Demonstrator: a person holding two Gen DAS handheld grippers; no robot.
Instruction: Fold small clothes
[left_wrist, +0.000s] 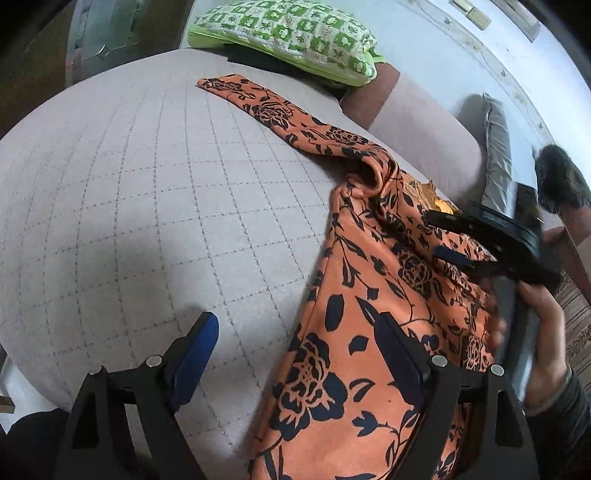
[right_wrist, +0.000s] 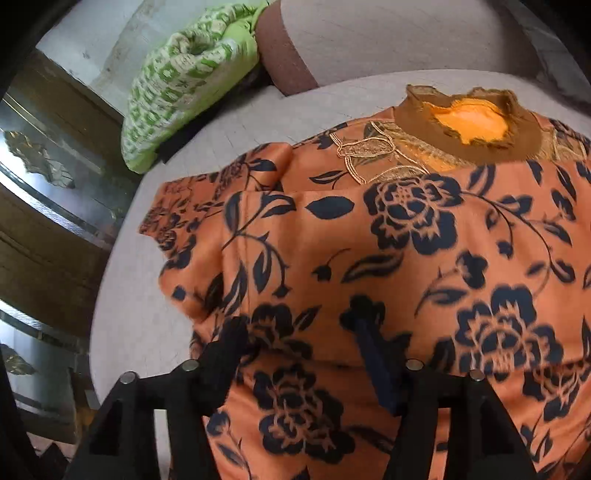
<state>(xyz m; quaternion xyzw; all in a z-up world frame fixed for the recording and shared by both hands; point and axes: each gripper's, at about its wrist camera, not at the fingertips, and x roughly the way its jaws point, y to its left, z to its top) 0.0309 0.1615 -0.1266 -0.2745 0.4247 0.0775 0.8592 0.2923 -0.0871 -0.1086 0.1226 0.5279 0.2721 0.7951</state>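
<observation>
Lying on the quilted grey bed cover is the orange garment with dark floral print, one sleeve stretched toward the green-and-white patterned pillow. The left gripper has its jaws spread, one blue pad over the cover and one over the garment. The right gripper hovers over the garment below its brown collar, jaws spread, pinching nothing.

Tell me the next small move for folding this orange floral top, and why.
Probably bring the left gripper to the sleeve and fold it inward: it lies stretched flat across the quilted cushion, away from the body of the orange floral top, and the left fingers are open and empty.
</observation>
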